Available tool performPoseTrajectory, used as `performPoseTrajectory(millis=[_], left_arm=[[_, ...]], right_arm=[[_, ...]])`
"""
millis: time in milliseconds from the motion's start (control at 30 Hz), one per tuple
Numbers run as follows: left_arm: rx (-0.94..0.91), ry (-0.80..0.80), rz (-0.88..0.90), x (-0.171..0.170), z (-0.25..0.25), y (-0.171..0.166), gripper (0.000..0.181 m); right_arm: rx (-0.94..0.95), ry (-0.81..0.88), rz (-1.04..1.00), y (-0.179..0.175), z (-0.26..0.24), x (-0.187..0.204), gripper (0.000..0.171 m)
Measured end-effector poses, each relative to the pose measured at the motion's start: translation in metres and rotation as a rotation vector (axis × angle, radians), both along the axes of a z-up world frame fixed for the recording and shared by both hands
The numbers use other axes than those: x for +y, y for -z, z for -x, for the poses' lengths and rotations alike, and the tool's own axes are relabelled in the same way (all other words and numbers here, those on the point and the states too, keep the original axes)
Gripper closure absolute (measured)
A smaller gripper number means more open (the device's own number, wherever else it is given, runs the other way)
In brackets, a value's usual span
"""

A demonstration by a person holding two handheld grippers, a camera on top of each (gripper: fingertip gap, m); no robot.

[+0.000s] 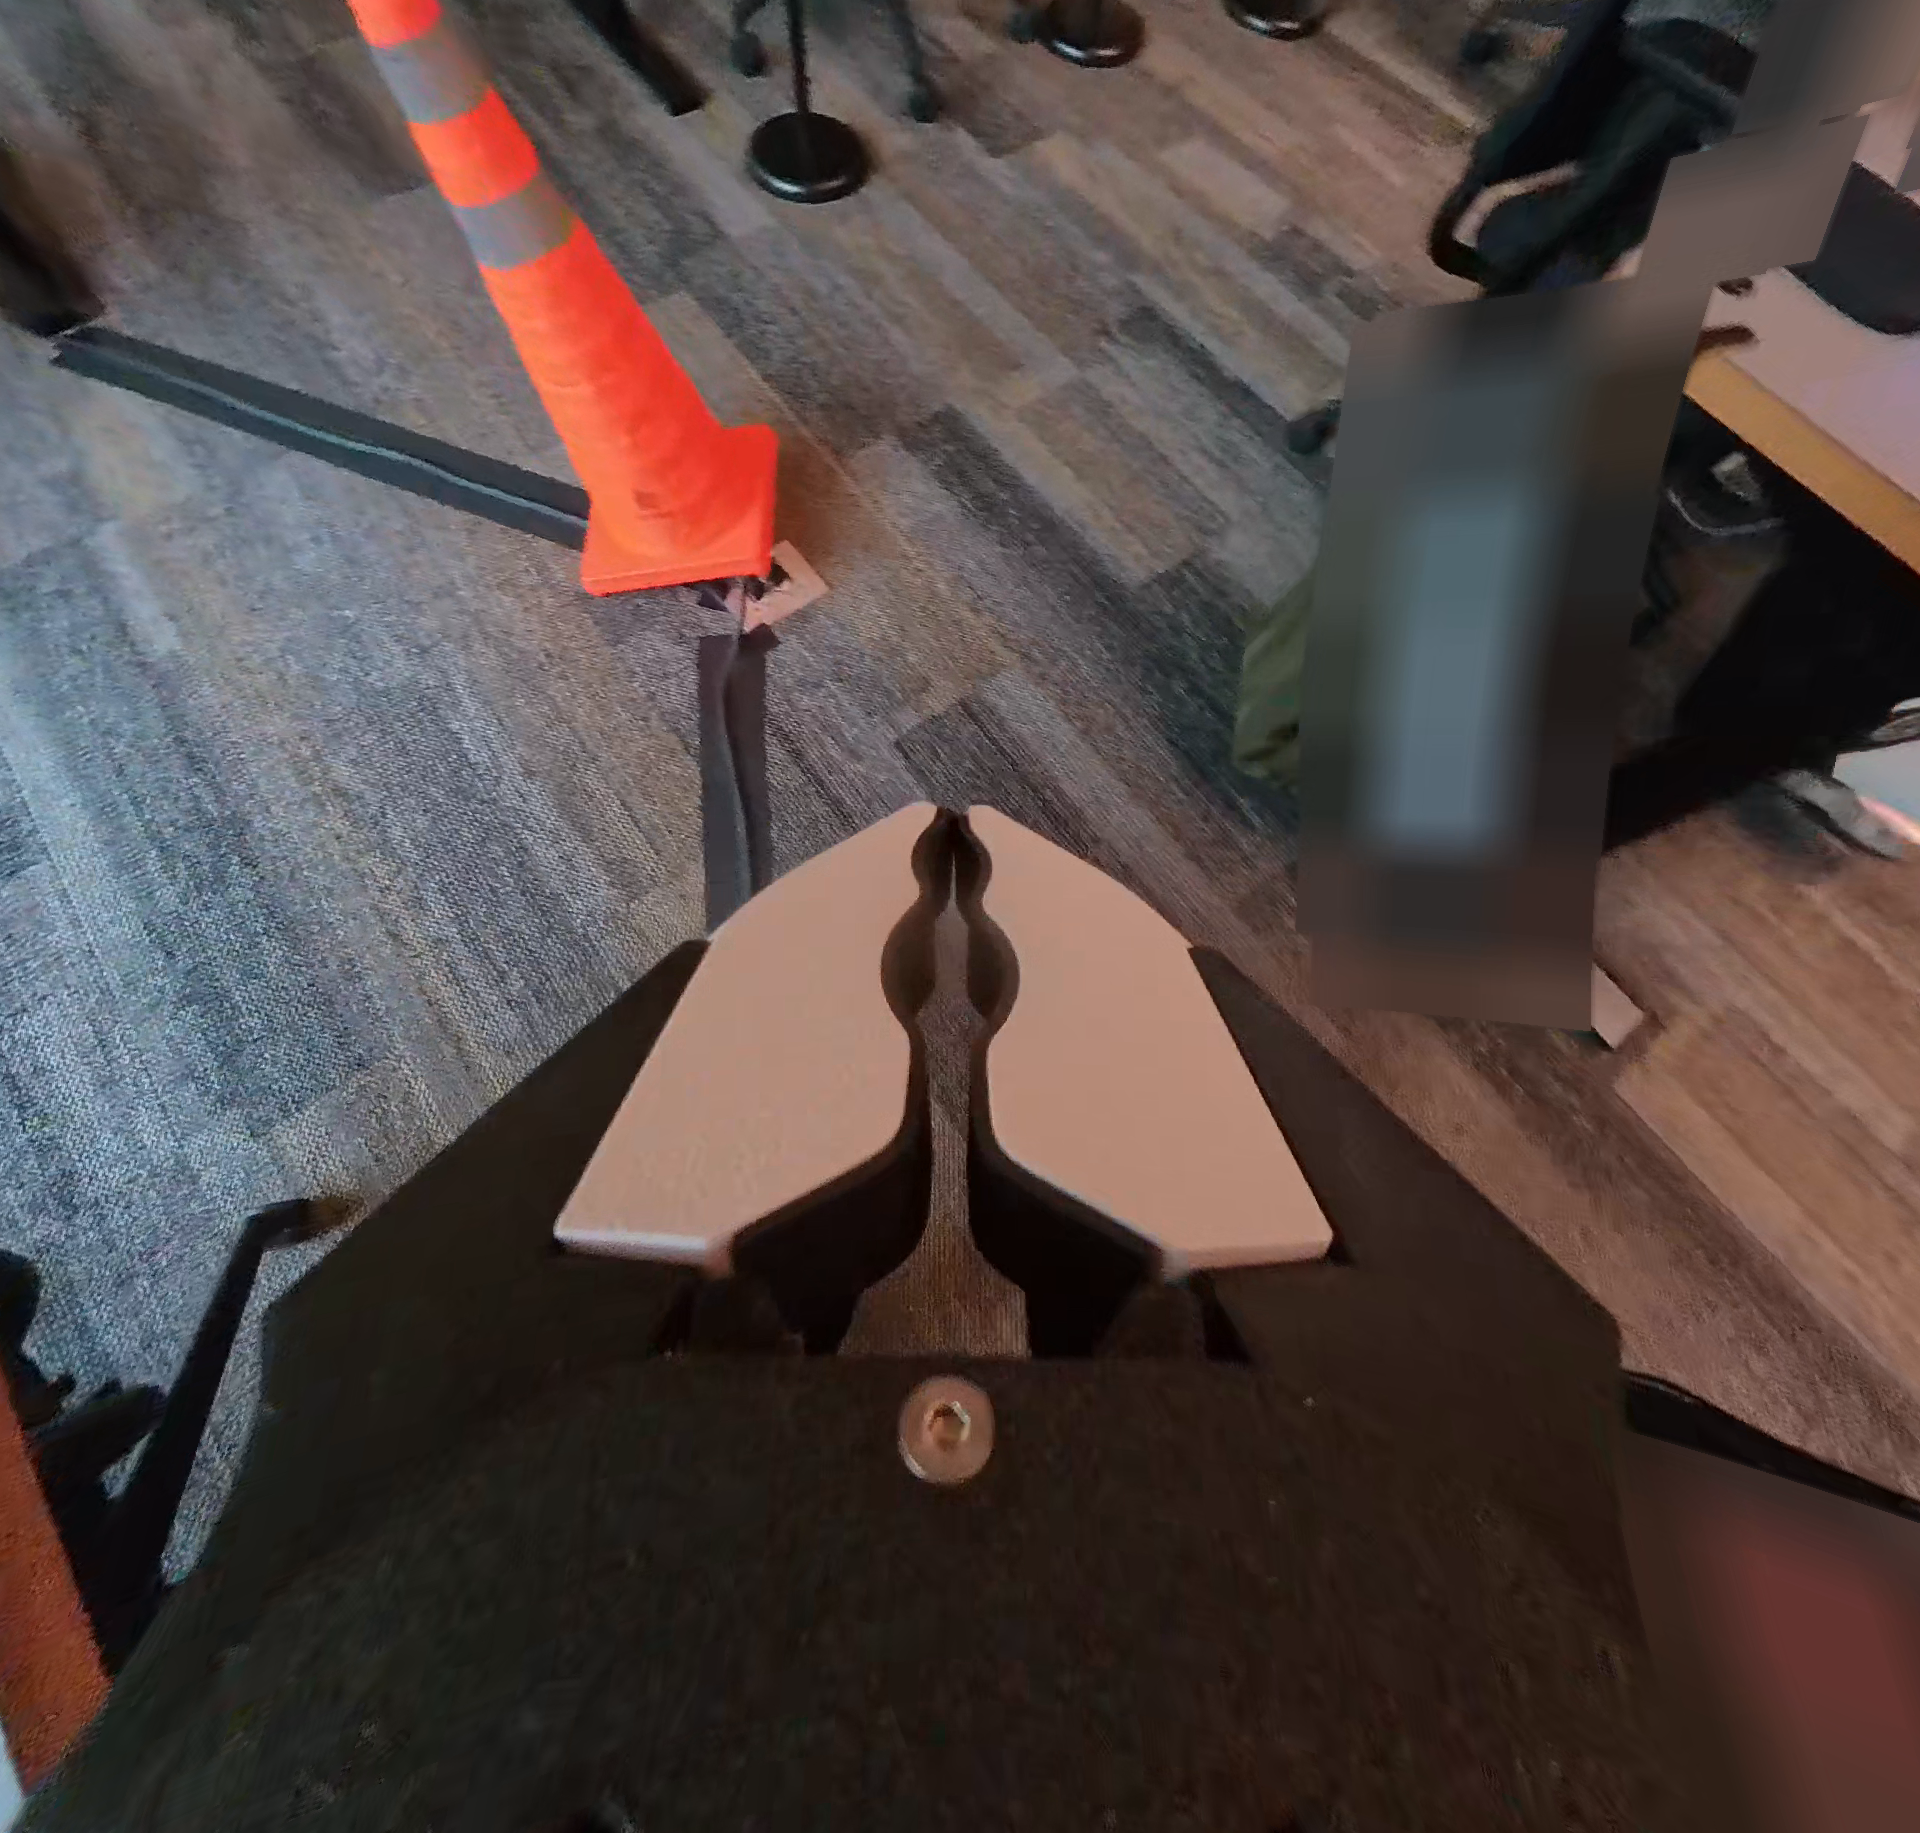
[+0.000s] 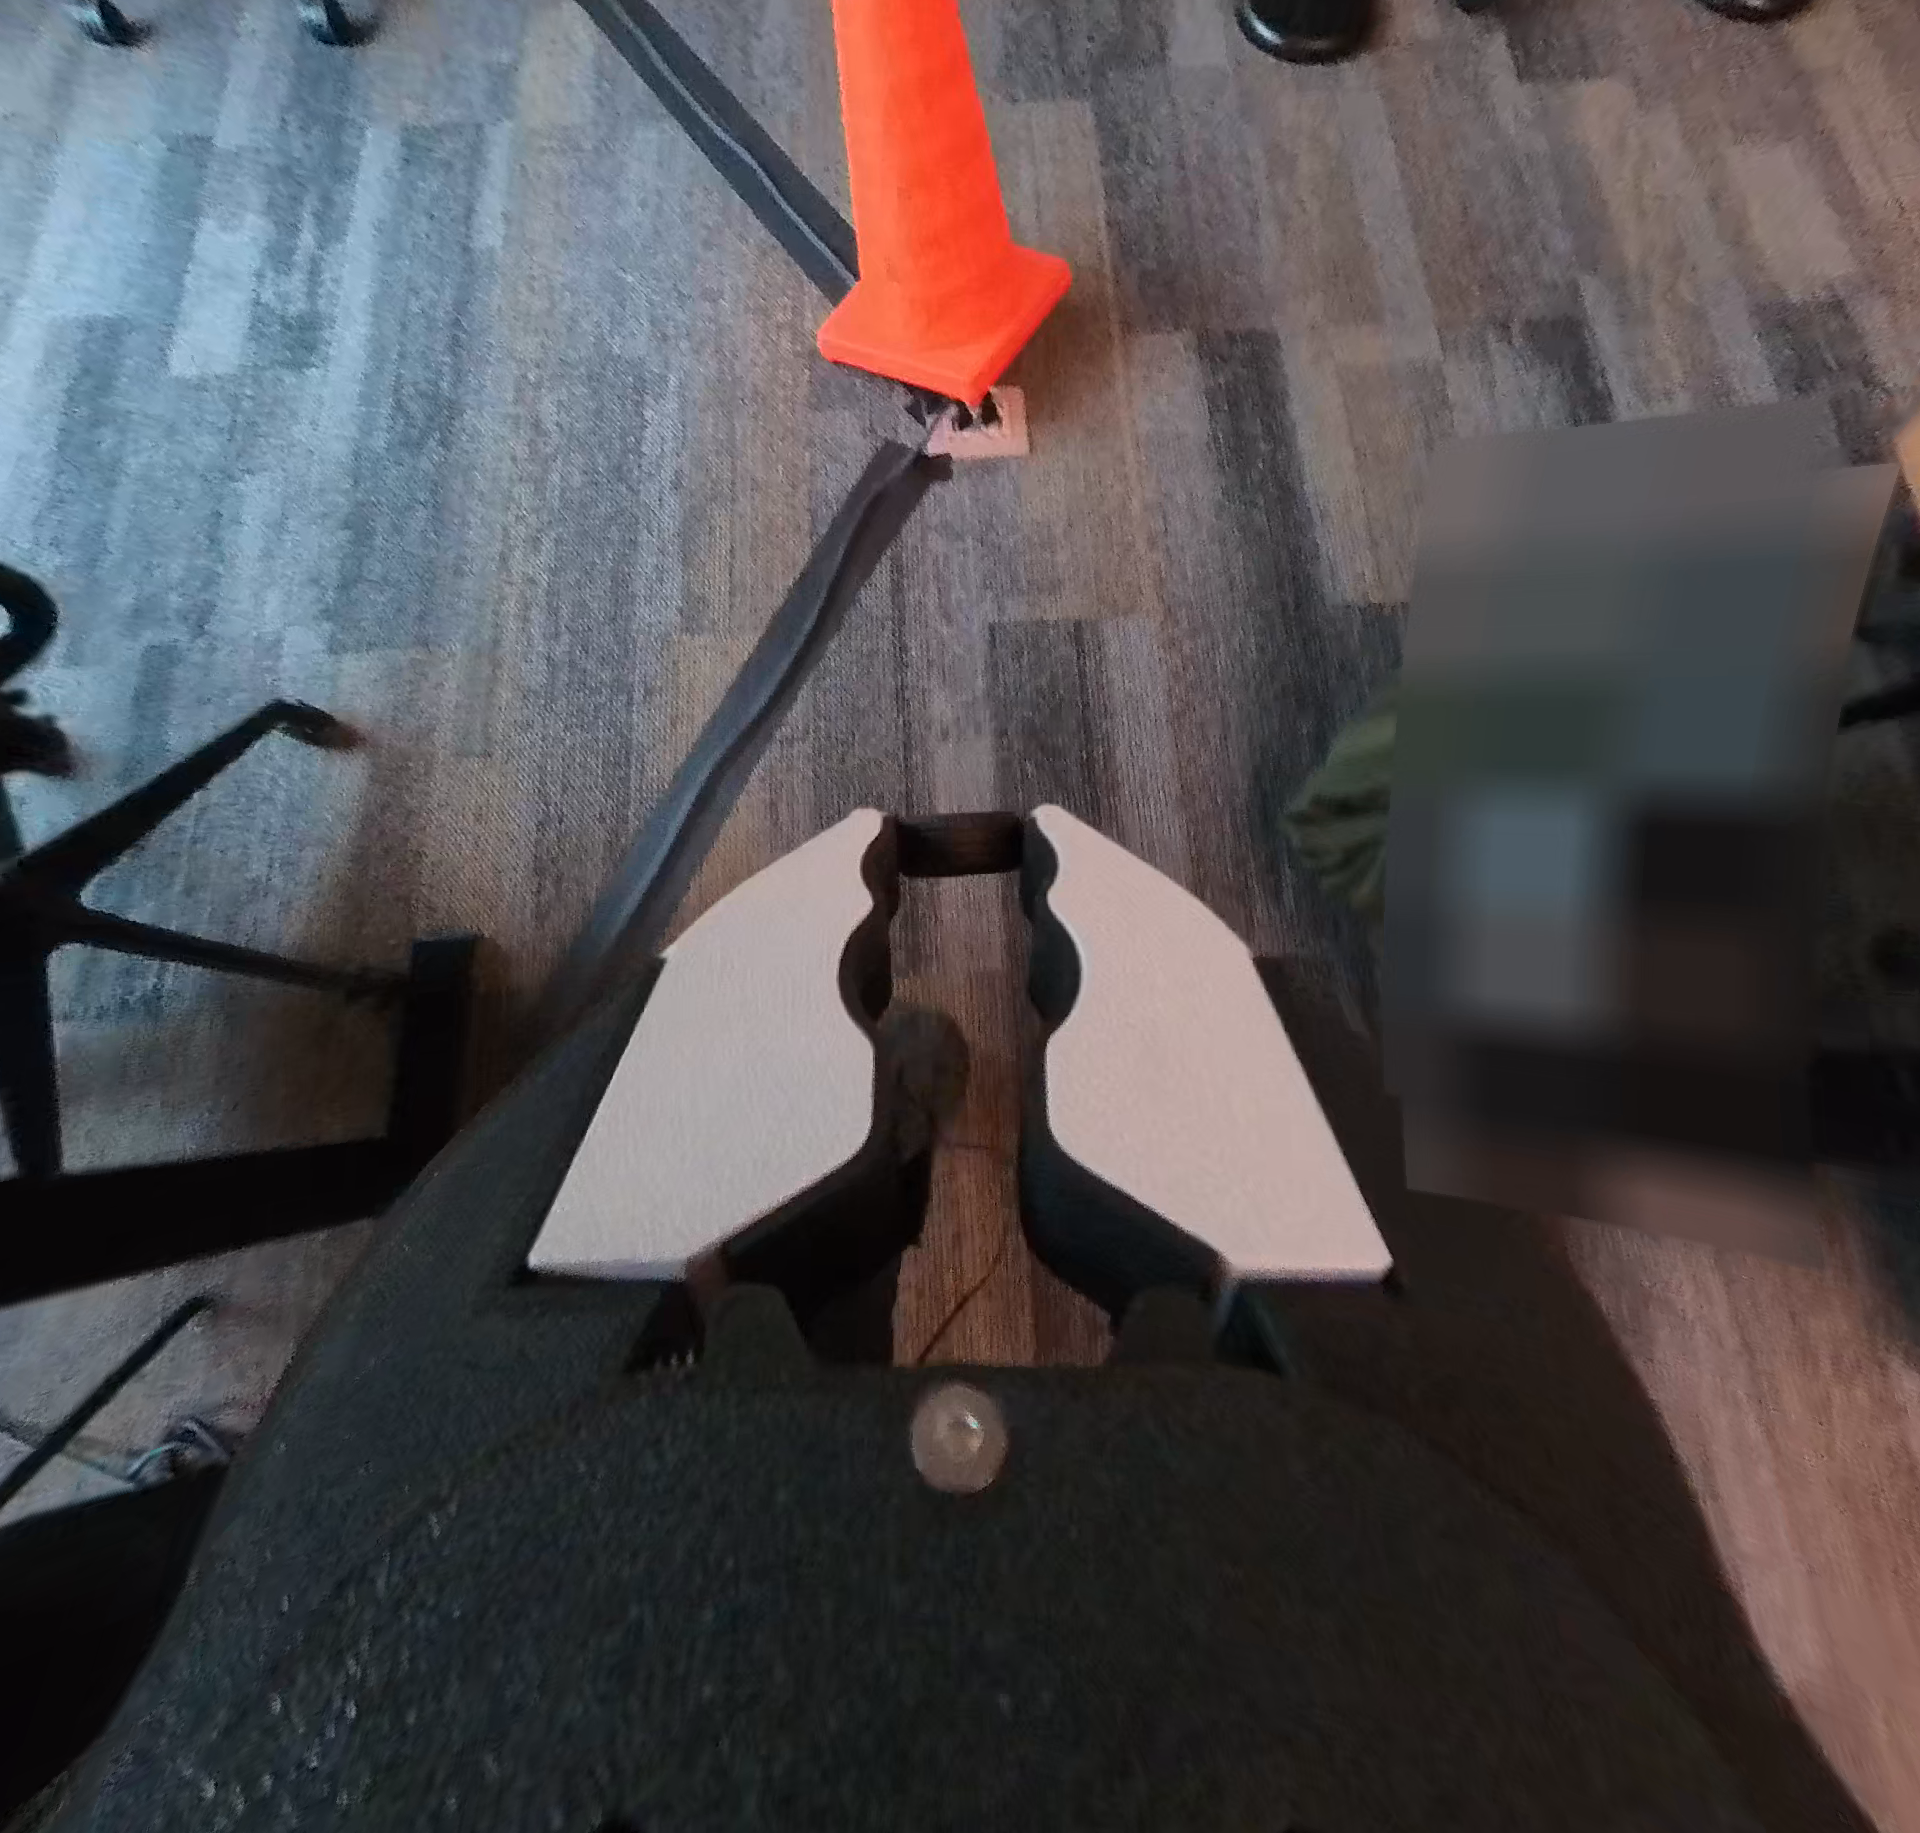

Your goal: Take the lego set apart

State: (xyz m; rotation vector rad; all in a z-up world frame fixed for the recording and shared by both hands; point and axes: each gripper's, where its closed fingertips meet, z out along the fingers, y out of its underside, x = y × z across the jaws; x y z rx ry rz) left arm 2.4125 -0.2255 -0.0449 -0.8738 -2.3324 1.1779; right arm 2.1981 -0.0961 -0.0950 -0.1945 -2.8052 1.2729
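The right tool [image 2: 958, 827] pinches a small dark piece [image 2: 958, 845] between its fingertips — a short, flat-looking block, brown to black, too blurred to show studs or say whether it is a lego part. The left tool [image 1: 954, 827] is closed tip to tip with nothing between. Both hang over grey carpet [image 1: 312, 848] — an orange traffic cone [image 2: 925, 204] stands ahead beside a black cable cover [image 2: 727, 692].
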Motion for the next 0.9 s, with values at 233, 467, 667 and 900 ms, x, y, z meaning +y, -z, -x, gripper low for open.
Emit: performPoseTrajectory(millis=[233,467,667,900], left_arm=[[-0.011,-0.116,0.023,-0.175,0.069,-0.006,0.181],[0.003,-0.131,0.035,-0.343,0.167,-0.031,0.181],[-0.002,0.001,0.048,-0.488,0.301,-0.015,0.181],[-0.022,0.272,0.025,-0.659,0.501,-0.007,0.181]], right_arm=[[-0.026,-0.123,0.048,-0.003,0.062,-0.207,0.149],[-0.004,-0.201,0.076,-0.039,0.149,-0.398,0.149],[0.028,-0.121,0.082,-0.038,0.261,-0.534,0.149],[0.037,0.115,0.064,-0.041,0.425,-0.666,0.149]])
